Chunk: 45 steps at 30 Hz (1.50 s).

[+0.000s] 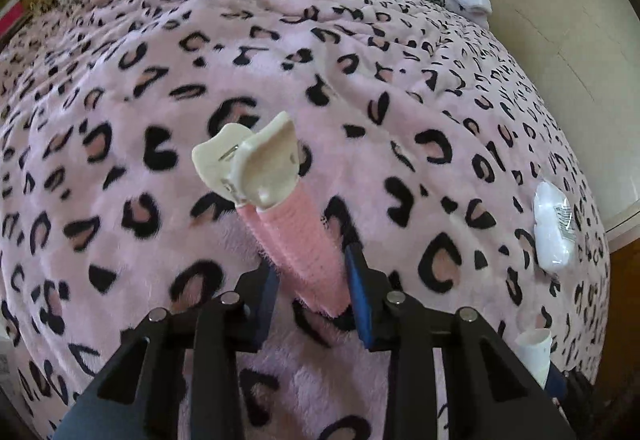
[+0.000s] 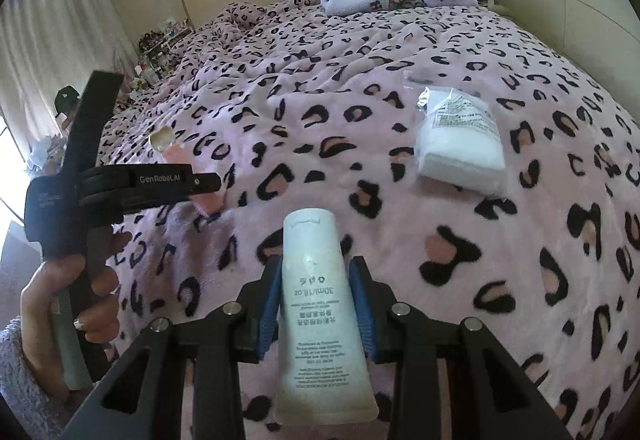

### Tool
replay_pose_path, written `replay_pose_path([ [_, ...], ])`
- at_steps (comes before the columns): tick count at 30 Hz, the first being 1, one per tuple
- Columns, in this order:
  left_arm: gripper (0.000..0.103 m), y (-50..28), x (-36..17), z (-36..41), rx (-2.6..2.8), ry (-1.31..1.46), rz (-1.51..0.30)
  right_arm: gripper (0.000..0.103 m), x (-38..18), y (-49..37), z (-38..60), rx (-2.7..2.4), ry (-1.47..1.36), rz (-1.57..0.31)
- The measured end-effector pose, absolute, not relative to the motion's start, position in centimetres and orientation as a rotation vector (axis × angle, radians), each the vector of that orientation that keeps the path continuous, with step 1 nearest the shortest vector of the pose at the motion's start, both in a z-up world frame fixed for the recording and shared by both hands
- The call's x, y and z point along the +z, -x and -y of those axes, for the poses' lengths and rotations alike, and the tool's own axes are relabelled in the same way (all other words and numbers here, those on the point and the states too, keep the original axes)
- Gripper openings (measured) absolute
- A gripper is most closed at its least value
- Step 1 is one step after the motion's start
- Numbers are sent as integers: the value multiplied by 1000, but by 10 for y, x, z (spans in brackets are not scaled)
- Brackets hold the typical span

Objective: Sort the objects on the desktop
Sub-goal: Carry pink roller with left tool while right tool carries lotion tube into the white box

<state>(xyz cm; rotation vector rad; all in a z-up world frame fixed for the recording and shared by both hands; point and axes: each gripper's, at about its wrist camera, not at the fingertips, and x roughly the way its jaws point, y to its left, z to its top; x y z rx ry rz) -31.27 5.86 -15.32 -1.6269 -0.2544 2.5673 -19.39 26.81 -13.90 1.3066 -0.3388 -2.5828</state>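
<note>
Left fingers [image 1: 310,264] grip pink hair roller [image 1: 296,240]; right fingers [image 2: 316,280] clamp white tube [image 2: 320,304].

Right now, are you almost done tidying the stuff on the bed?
Not yet. Nothing looks sorted into a spot so far. In hand: the left gripper is shut on a pink hair roller with a cream clip on its end, and the right gripper is shut on a white tube. Left to do: a white packet lies loose on the blanket.
</note>
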Motion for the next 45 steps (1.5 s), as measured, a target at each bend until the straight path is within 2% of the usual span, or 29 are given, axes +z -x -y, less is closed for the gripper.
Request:
replay_pose_path([
  [15,28,223,-110,-22,2544,1521,200,34,-110,162,-253,-2566,-1258,373],
  [21,28,182,-106,-3,2536,1521,205,34,-98,144,-238,-2549,-1234,375],
  [29,28,165,-104,3,2518,1535,202,34,-93,128,-224,-2525,-1238,388],
  [38,28,120,-39,19,2648,1465,129,34,-53,112,-196,-2491,-1178,390],
  [45,28,77,14,59,2768,1404,156,34,-9,96,-140,-2422,-1097,324],
])
